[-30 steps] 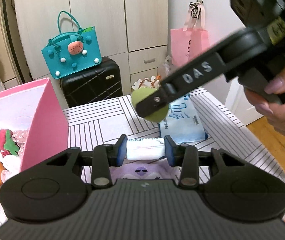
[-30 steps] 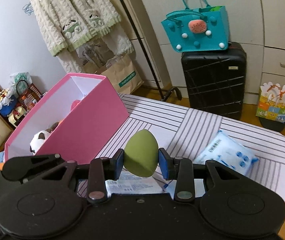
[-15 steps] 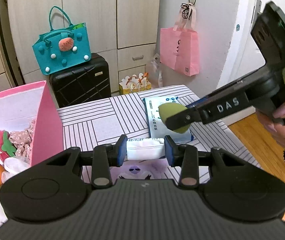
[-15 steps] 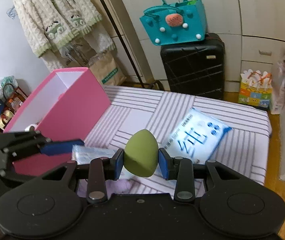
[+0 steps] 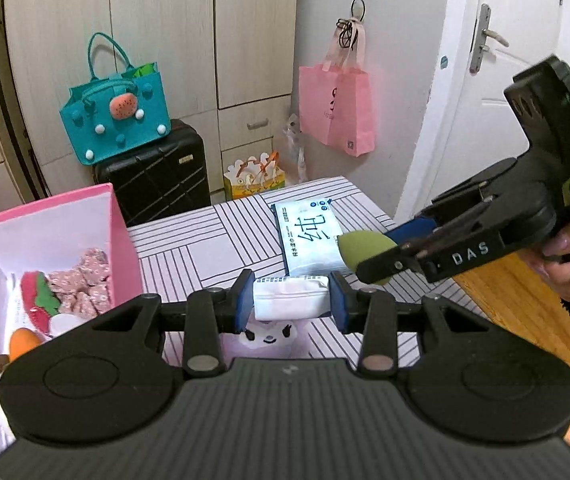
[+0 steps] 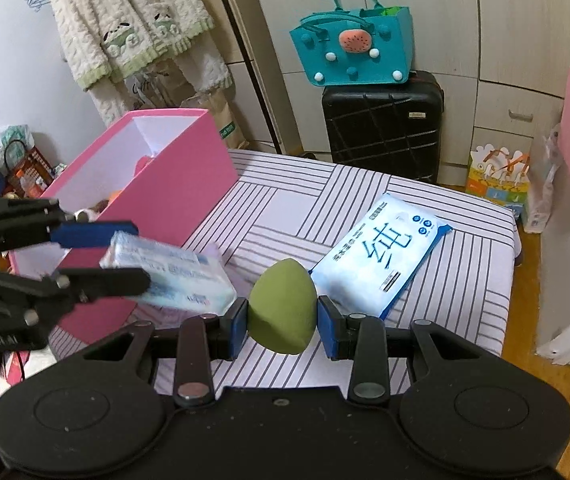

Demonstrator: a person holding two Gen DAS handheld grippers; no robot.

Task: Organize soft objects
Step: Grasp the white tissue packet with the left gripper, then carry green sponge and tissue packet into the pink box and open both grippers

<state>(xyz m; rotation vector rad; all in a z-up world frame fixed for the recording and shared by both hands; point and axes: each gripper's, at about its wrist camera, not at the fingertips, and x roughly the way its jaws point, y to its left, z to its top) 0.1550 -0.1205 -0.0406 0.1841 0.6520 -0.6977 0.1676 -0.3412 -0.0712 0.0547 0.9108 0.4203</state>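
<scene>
Both tongs have lifted off the table, the left tongs clamped on a tissue pack and the right tongs on a green sponge, carried clear, likely bound for the pink box to their left.

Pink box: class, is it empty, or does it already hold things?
Not empty. The open pink box holds floral cloth, a red-and-green soft toy and an orange item.

Black tongs with blue pads, silver screws, white "DAS" lettering.
</scene>
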